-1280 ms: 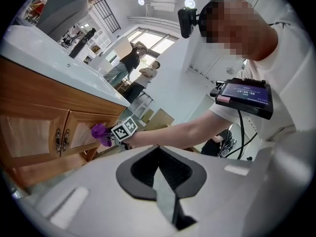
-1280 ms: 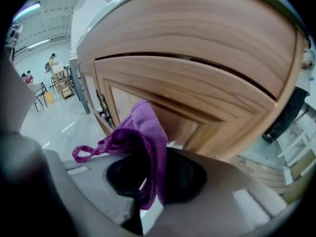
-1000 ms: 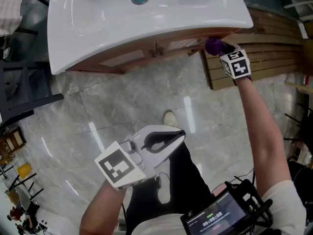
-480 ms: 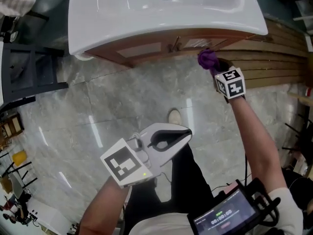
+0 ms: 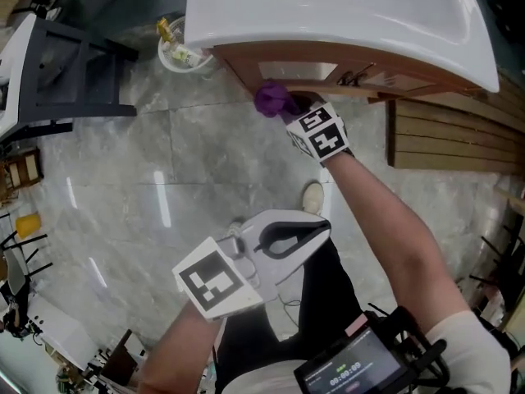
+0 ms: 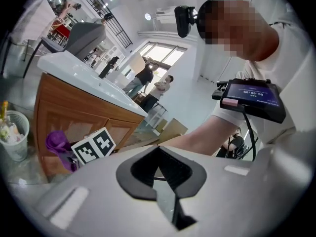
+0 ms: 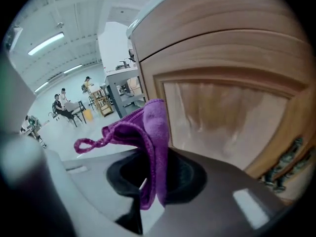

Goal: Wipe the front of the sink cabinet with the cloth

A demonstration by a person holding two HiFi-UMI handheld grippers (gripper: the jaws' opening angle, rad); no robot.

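The purple cloth [image 5: 273, 98] is pressed against the wooden cabinet front [image 5: 287, 71] under the white sink [image 5: 271, 15], at its left door. My right gripper [image 5: 287, 109] is shut on the cloth, its marker cube just behind. In the right gripper view the cloth [image 7: 150, 132] hangs folded from the jaws of the right gripper [image 7: 150, 179], right beside the pale door panel [image 7: 222, 117]. My left gripper [image 5: 318, 228] hovers low over the floor, away from the cabinet, jaws together and empty. The left gripper view shows the cloth [image 6: 58, 142] at the cabinet [image 6: 69, 107].
A white waste bin [image 5: 176, 49] with bottles stands left of the cabinet. A dark frame table [image 5: 66, 64] is further left. Wooden slats [image 5: 451, 134] lie at the right. The person's shoe [image 5: 312, 197] rests on the grey marble floor [image 5: 164, 179]. Door handles [image 5: 354, 78] sit mid-cabinet.
My right gripper has carried the cloth leftward along the cabinet front, from the right end past the handles to the left door. The left gripper has stayed in place, shut.
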